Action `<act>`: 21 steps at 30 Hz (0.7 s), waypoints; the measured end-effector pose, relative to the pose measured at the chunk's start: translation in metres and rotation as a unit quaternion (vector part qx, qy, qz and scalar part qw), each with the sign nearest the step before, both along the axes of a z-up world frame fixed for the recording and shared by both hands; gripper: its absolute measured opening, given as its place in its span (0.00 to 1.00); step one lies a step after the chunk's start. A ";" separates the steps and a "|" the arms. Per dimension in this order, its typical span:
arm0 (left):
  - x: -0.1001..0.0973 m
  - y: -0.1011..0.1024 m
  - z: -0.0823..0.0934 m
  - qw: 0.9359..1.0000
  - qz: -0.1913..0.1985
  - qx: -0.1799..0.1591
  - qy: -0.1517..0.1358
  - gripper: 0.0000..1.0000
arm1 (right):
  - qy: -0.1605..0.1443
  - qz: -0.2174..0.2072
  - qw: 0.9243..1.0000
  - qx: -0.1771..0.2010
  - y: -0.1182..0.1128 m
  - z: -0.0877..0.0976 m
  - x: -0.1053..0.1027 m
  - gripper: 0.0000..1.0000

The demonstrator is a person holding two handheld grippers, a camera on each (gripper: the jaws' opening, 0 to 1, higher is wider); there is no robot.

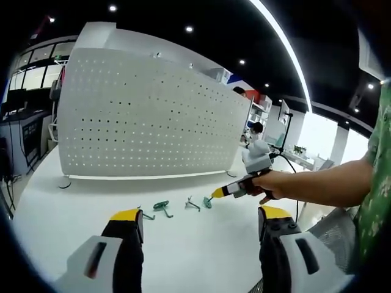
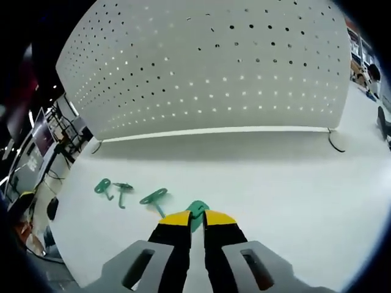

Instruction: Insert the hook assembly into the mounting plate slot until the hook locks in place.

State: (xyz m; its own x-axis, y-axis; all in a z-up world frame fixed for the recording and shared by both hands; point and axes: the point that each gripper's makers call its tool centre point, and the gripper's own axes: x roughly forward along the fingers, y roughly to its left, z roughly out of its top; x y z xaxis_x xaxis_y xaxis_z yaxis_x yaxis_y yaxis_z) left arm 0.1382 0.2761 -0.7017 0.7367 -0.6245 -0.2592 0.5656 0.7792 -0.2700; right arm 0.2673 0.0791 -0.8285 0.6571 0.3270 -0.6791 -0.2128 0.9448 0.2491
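Ahead, bare bench (image 2: 293, 183) runs to the pegboard (image 2: 214, 67); right gripper (image 2: 190, 215) jaws clamp a green hook (image 2: 197, 209), three hooks (image 2: 122, 190) lie left; left gripper (image 1: 200, 221) jaws gape

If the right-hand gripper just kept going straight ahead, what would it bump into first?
The right gripper has its jaws nearly closed around a green hook at the tips. Straight beyond lies bare white table, then the upright perforated board, probably the first thing met, though depth is hard to judge.
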 end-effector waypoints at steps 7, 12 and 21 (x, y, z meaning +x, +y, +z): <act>0.000 0.000 0.001 1.000 0.001 -0.001 0.000 0.79 | -0.003 0.019 1.000 -0.024 -0.003 0.000 0.000 0.03; 0.000 0.000 0.001 1.000 0.001 -0.002 -0.002 0.78 | 0.014 0.017 1.000 -0.011 -0.003 -0.001 -0.001 0.13; 0.001 0.000 0.003 1.000 0.000 -0.005 -0.005 0.78 | 0.041 0.027 0.999 -0.019 -0.008 0.001 0.004 0.13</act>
